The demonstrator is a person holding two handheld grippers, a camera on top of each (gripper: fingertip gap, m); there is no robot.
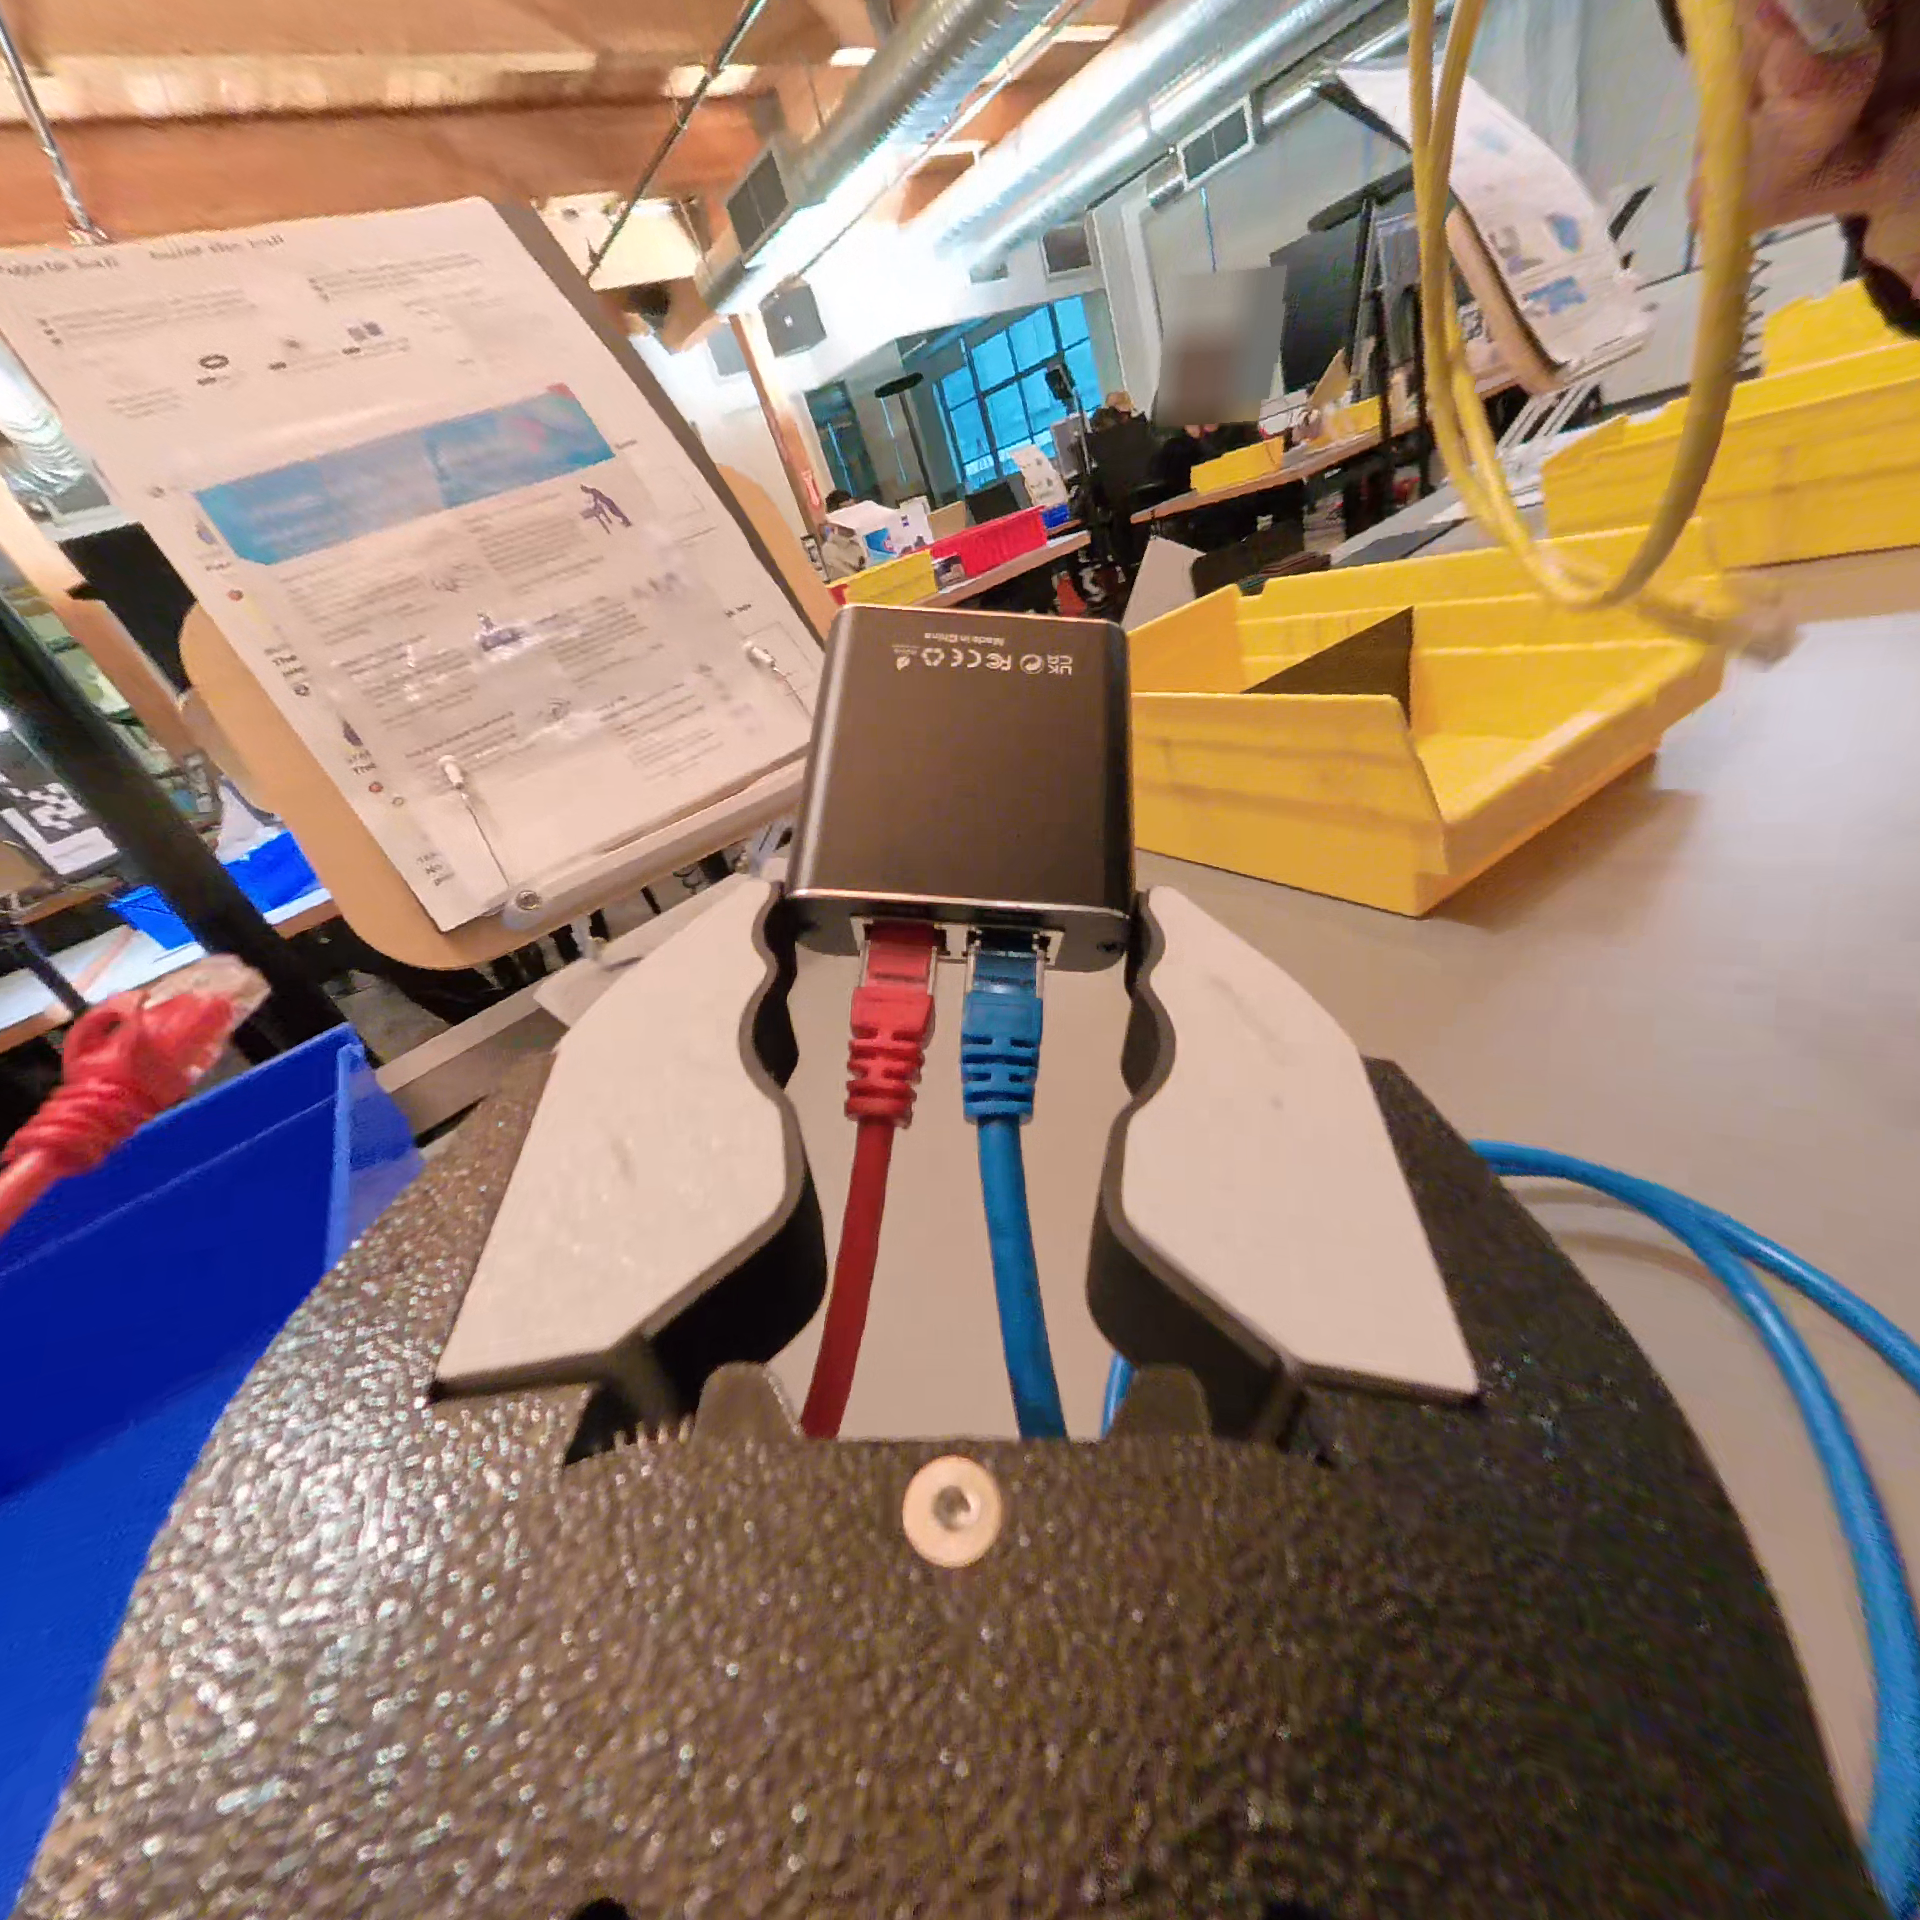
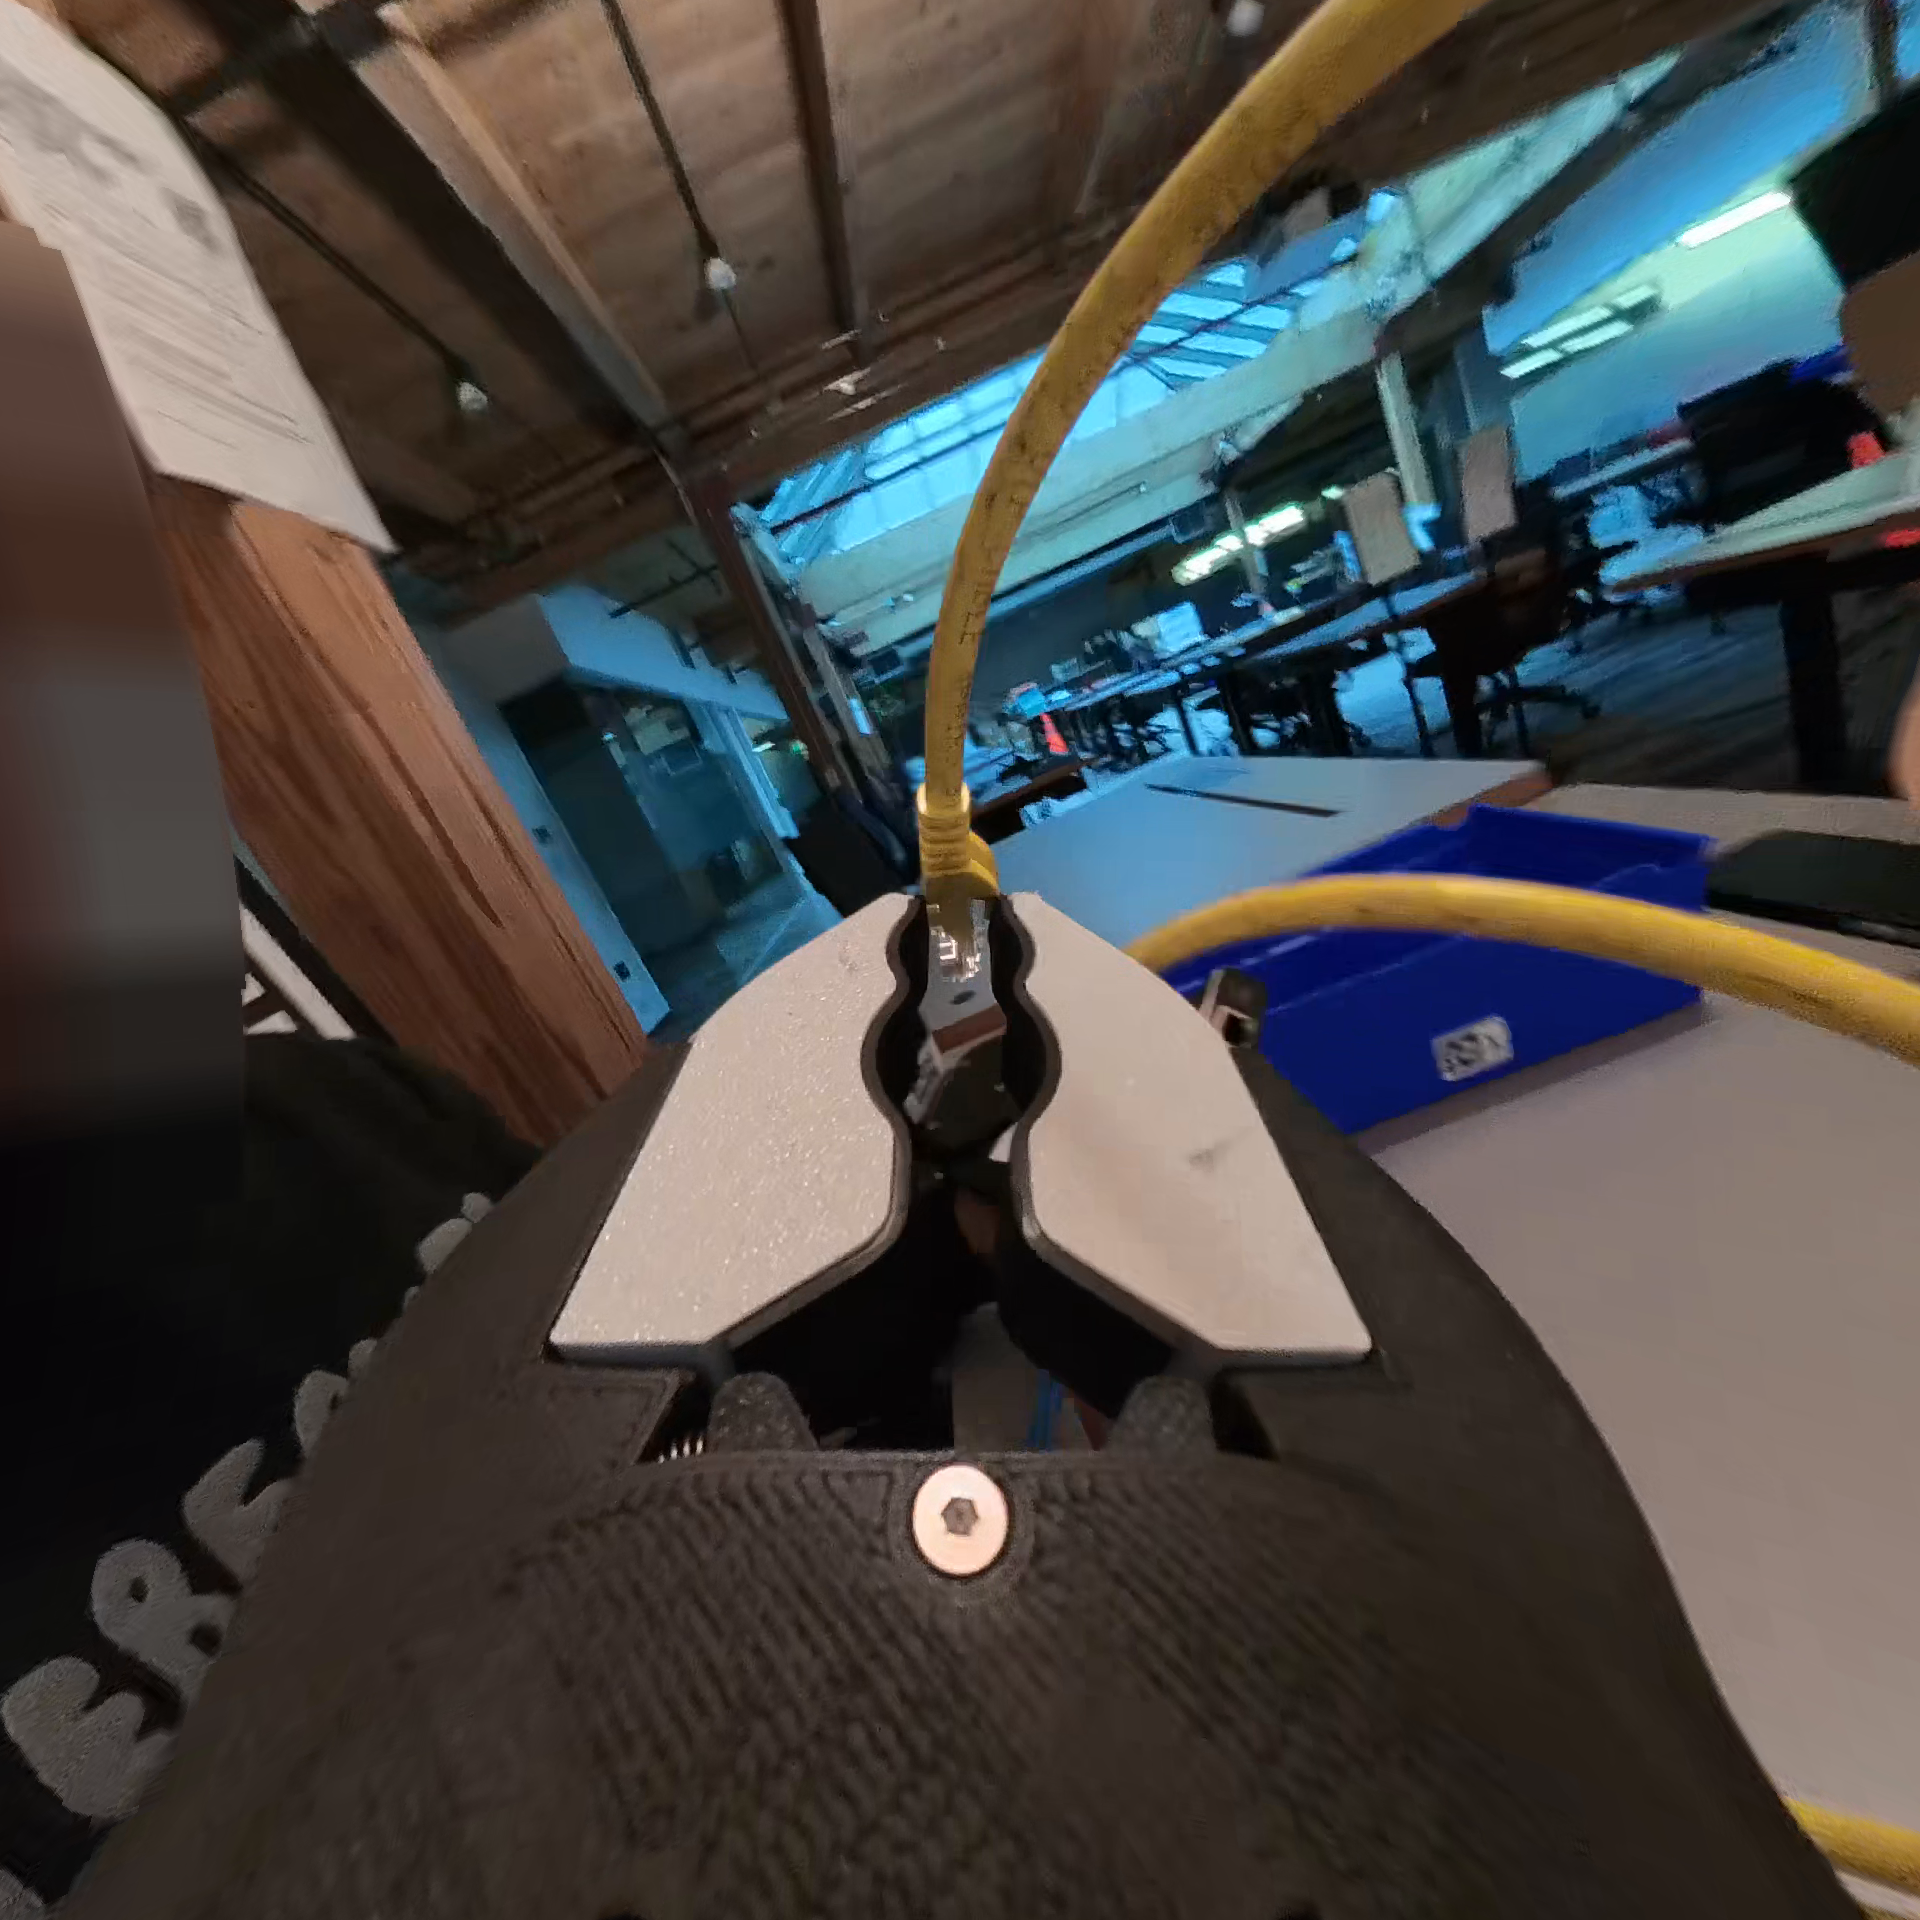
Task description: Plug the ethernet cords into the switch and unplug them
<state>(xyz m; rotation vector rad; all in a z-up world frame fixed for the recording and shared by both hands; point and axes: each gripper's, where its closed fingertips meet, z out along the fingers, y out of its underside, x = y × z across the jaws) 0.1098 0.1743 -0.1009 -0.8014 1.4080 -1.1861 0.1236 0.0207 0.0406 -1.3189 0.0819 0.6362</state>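
The switch [image 1: 961,769], a small black box, is held up off the desk [image 1: 1558,1039] between the fingertips of the left gripper [image 1: 961,935], which is clamped on its two sides with the port face turned back toward the camera. A red cord [image 1: 868,1132] is seated in the left port and a blue cord [image 1: 1003,1132] in the port just beside it; both run back between the fingers, and the blue one loops away over the desk toward its near right edge. No further port can be made out on this face from here.

The right gripper [image 2: 961,925] is closed on the clear plug of a yellow cord [image 2: 971,582], whose boot stands just beyond the fingertips and whose length arches up and swings round to the right. In the left wrist view the same yellow cord is seen hanging in loops at the upper right.

For the step in hand, judged to be bringing the yellow plug to the switch, the switch is best kept firmly pinched and steady, a free port found and turned toward the plug, and the plug lined up squarely, latch tab on the correct side, before it is pushed straight in. The dangling slack should be kept from snagging the seated cords.

The desk is pale grey and smooth. A blue bin [image 1: 156,1247] with a coiled red cable sits at its left, a tilted instruction sheet [image 1: 416,540] stands behind, and yellow bins [image 1: 1403,748] lie toward the right. Beyond, an open workshop with timber ceiling, ducts and further desks is seen.
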